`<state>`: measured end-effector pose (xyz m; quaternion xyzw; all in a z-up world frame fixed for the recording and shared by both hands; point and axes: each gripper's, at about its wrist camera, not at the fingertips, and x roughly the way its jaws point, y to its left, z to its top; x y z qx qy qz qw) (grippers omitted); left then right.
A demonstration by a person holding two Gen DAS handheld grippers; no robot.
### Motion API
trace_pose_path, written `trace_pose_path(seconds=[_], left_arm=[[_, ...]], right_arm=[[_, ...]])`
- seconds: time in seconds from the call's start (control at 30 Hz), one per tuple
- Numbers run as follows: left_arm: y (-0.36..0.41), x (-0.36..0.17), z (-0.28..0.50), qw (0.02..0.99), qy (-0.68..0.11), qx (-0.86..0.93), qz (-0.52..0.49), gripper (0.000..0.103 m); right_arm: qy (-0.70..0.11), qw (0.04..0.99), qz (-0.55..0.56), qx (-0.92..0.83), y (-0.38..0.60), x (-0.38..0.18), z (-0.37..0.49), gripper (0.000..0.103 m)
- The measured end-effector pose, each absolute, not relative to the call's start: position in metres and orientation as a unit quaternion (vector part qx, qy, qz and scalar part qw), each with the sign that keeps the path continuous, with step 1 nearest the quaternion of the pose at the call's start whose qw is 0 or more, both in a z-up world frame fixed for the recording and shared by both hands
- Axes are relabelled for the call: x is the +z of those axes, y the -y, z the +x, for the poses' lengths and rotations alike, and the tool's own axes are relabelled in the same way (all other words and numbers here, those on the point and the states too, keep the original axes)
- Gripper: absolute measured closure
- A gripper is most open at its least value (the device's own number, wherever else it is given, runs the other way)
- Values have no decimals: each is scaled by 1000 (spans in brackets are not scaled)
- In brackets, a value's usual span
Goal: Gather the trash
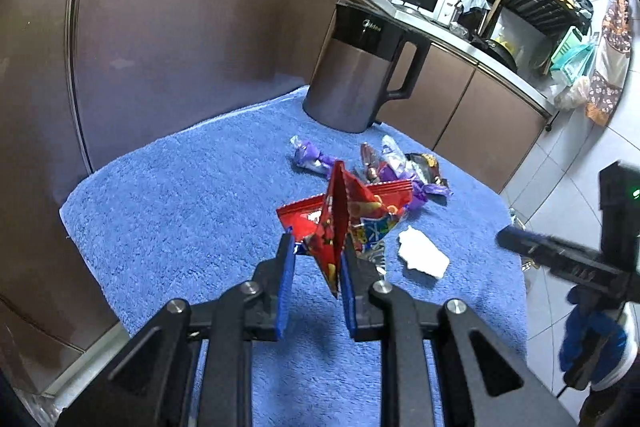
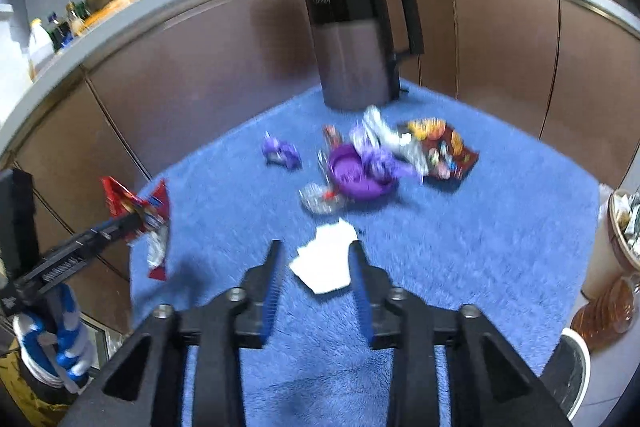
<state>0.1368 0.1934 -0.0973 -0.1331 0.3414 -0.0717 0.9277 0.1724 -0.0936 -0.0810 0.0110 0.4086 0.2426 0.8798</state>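
My left gripper (image 1: 318,247) has a red snack wrapper (image 1: 336,227) between its blue pads, lifted above the blue towel (image 1: 180,207); the jaws stand apart and the wrapper leans on the right pad. From the right wrist view the same wrapper (image 2: 136,211) hangs at the left gripper's tip, left of the towel. My right gripper (image 2: 316,251) is open, its fingers either side of a white paper scrap (image 2: 324,259) lying on the towel. Purple, silver and dark wrappers (image 2: 372,163) lie in a heap beyond it.
A steel jug with a black handle (image 2: 356,43) stands at the towel's far edge. Brown cabinet doors (image 2: 160,87) run behind. A basket holding trash (image 2: 624,227) sits off the towel's right edge. A lone purple wrapper (image 2: 280,151) lies left of the heap.
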Motion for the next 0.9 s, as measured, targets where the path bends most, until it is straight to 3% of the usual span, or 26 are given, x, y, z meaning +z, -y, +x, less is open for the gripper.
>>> trace_pose_path(seconds=[0.17, 0.5, 0.53, 0.7, 0.9], left_arm=[[-190, -110, 151, 925, -349, -71, -133, 83], [-179, -127, 168, 918, -361, -84, -138, 83], [-179, -127, 168, 918, -362, -84, -137, 83], [-185, -124, 160, 920, -359, -77, -138, 83], [-186, -104, 140, 927, -342, -74, -134, 83]], right_arm=[[-446, 864, -1, 233, 83, -122, 197, 55], [-473, 850, -68, 222, 52, -163, 217, 54], [-472, 851, -74, 221, 51, -165, 216, 55], [-462, 855, -79, 223, 53, -159, 209, 91], [-438, 866, -59, 233, 64, -134, 190, 93]])
